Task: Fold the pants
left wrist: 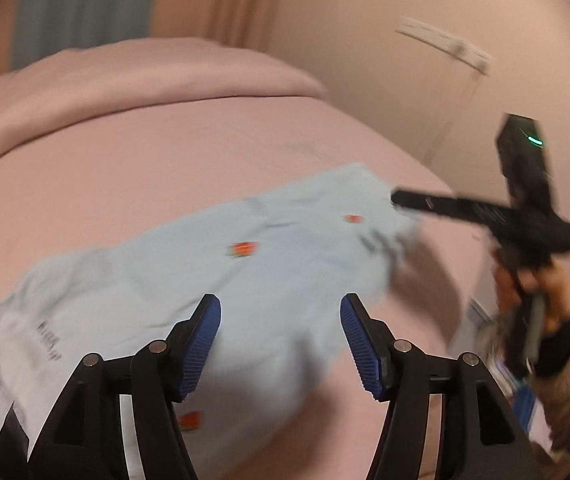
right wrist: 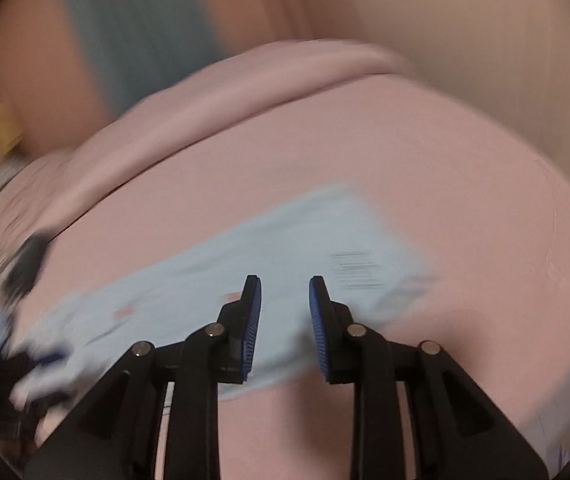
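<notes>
Across the pink bed (left wrist: pixel 165 152) the pale blue pants (left wrist: pixel 213 264) lie flat, their long axis running from about eight o'clock to two o'clock in both wrist views, with small red prints scattered over the cloth. The left claw (left wrist: pixel 281 340) hangs over the near middle of the fabric, its blue pads spread wide with nothing between them but cloth seen below. The right claw (right wrist: pixel 285 324) is also parted, though more narrowly, and it too pinches nothing; the pants show past it toward twelve o'clock, with a printed label toward one o'clock. Seen from the left wrist, the right hand (left wrist: pixel 541 292) carries its tool at three o'clock, the tip close to the far end of the pants, but blur hides whether it touches. By my reading, each hand is nearer one end of the garment: the left to the eight o'clock end, the right to the two o'clock end, so a fold along the length would bring one end toward the other. A folded pink blanket (left wrist: pixel 133 80) sits at eleven o'clock, with a curtain (left wrist: pixel 85 4) and a plain wall (left wrist: pixel 405 8) behind.
</notes>
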